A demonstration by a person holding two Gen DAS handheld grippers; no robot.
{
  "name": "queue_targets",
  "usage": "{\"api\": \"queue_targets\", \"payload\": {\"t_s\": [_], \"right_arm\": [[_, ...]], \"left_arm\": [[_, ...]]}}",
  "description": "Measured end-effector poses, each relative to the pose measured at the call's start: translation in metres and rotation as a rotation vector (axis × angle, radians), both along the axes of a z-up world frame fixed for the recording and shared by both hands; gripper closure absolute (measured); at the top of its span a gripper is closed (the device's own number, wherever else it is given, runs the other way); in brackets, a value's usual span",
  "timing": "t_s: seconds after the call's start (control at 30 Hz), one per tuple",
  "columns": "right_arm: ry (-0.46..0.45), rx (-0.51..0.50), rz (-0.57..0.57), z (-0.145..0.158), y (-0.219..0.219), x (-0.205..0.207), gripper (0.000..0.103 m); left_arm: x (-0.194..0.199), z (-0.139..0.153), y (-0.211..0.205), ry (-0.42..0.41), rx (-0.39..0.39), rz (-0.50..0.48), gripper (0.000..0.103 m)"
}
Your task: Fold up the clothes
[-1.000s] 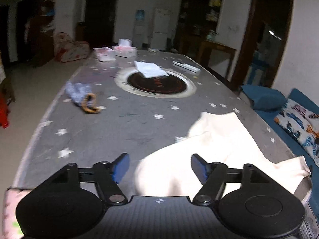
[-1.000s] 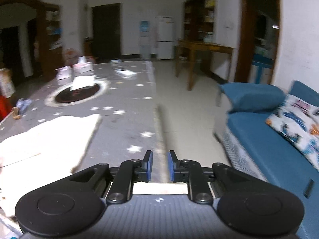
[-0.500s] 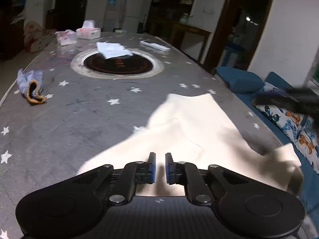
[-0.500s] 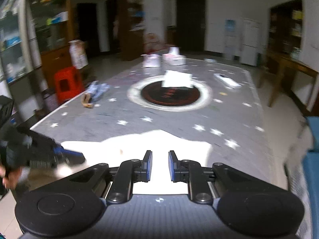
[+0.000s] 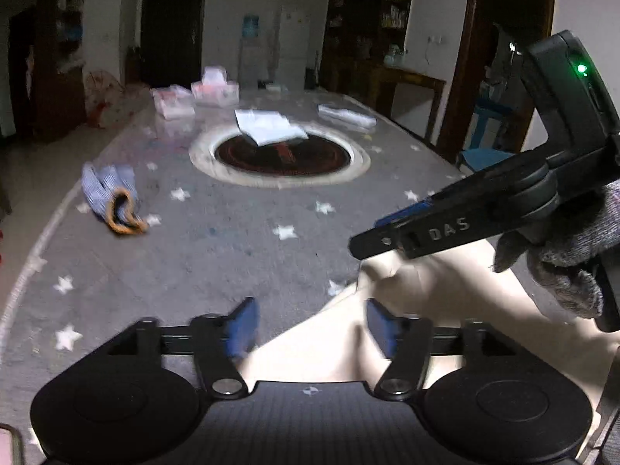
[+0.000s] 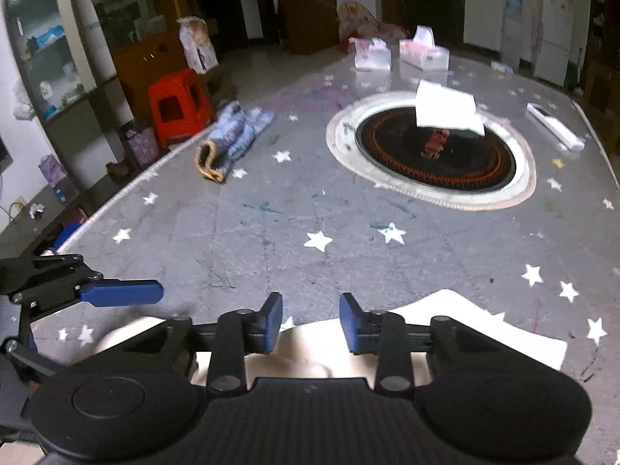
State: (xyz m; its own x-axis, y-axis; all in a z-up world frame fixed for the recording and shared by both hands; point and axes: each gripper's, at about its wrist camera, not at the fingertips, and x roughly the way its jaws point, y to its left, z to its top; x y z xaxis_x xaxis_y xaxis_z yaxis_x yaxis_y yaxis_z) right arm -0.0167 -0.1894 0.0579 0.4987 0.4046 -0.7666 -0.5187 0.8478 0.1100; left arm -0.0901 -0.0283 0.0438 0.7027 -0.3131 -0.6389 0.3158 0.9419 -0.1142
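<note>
Left wrist view is crossed at the right by the right gripper (image 5: pixel 360 246), held by a gloved hand (image 5: pixel 569 248) above the cloth (image 5: pixel 445 302). A grey, star-printed table (image 5: pixel 217 240) is seen beyond, with a dark round inset (image 5: pixel 283 155) at its middle and a white sheet (image 5: pixel 271 126) lying across the inset's far rim. A blue striped bundle (image 5: pixel 110 197) with an orange edge lies at the left of the table; tissue packs (image 5: pixel 197 95) stand at the far end. From the right wrist view a red stool (image 6: pixel 178 104) is seen on the floor beyond the table's left edge.

The cloth is cream, loosely rumpled, and spread on the near right part of the table, with a raised fold under the right gripper's tip. The left gripper (image 5: pixel 310 327) is released, its jaws spread wide over the cloth's edge. The right gripper (image 6: pixel 310 325) is likewise released, with the cloth (image 6: pixel 484 329) below and nothing grasped.
</note>
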Motion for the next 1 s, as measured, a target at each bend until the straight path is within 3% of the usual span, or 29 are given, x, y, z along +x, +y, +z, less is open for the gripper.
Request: {"api": "queue_targets", "payload": {"t_s": [0.07,0.17,0.2,0.27,0.3,0.53,0.63,0.7,0.77,0.87,1.0], "right_arm": [[0.023,-0.023,0.003,-0.006,0.002,0.002,0.069],[0.037,-0.052,0.003,-0.011,0.001,-0.002,0.071],[0.035,-0.059,0.002,-0.011,-0.001,-0.005,0.080],[0.029,-0.062,-0.001,-0.010,-0.006,-0.012,0.094],[0.023,-0.061,-0.003,-0.009,-0.008,-0.016,0.097],[-0.056,-0.026,-0.025,0.003,-0.035,-0.056,0.100],[-0.043,-0.020,-0.039,0.000,-0.045,-0.065,0.100],[-0.023,-0.022,-0.048,-0.007,-0.048,-0.068,0.102],[-0.004,-0.023,-0.057,-0.014,-0.051,-0.071,0.103],[0.015,-0.021,-0.065,-0.025,-0.055,-0.076,0.103],[0.016,0.012,-0.086,-0.028,-0.060,-0.077,0.103]], "left_arm": [[0.002,-0.006,-0.005,0.015,0.016,-0.021,0.032],[-0.003,-0.007,-0.010,0.015,0.010,-0.056,0.059],[-0.006,-0.006,-0.011,0.012,0.002,-0.066,0.065],[-0.012,-0.004,-0.012,0.006,-0.013,-0.086,0.067],[-0.015,-0.003,-0.013,0.003,-0.021,-0.096,0.069],[-0.036,0.004,-0.021,0.015,-0.093,-0.207,0.071],[-0.041,0.003,-0.030,0.035,-0.108,-0.254,0.071],[-0.039,0.009,-0.027,0.041,-0.168,-0.254,0.070],[-0.033,0.020,-0.021,0.010,-0.200,-0.219,0.069],[-0.014,0.035,-0.015,-0.035,-0.180,-0.146,0.069],[0.037,0.035,-0.008,0.012,-0.186,-0.031,0.072]]}}
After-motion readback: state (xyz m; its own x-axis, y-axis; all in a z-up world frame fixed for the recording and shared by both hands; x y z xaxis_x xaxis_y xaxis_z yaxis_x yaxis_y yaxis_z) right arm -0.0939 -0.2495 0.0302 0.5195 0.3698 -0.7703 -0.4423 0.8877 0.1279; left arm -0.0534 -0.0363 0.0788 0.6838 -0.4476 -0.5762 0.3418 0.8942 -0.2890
